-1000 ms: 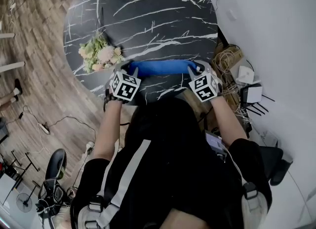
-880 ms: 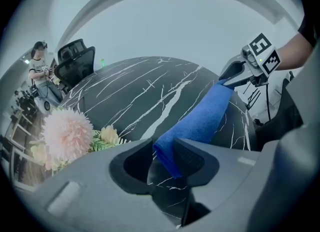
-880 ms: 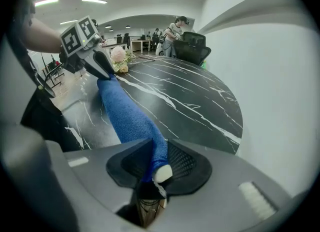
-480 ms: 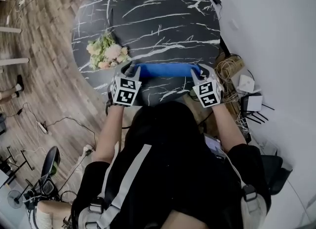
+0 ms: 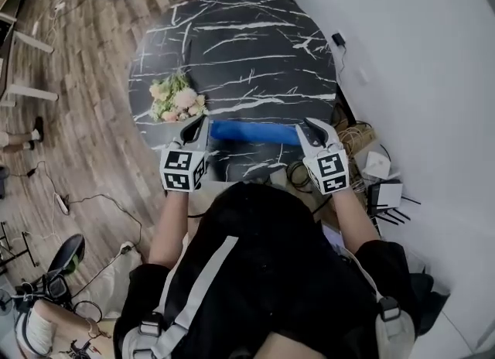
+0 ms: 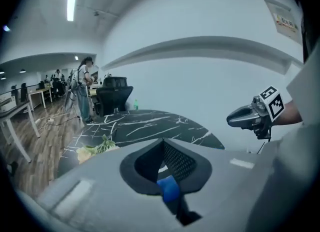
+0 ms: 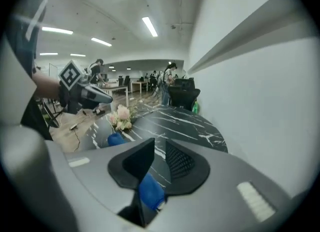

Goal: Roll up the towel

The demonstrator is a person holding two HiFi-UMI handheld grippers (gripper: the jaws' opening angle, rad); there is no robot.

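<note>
Towel (image 5: 251, 131): blue, rolled into a long tube, lying on the black marbled table (image 5: 232, 48) near its front edge, with a bunch of flowers (image 5: 176, 100) just beside its left end. Left gripper (image 5: 201, 122): at the roll's left end, jaws together, nothing clamped. Right gripper (image 5: 308, 126): at the roll's right end, jaws closing, a narrow gap between them. The towel shows below them, and the pads are not pressing on it.

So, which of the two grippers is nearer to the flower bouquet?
The left gripper: the bouquet lies close by it, at that end of the rolled blue towel.
</note>
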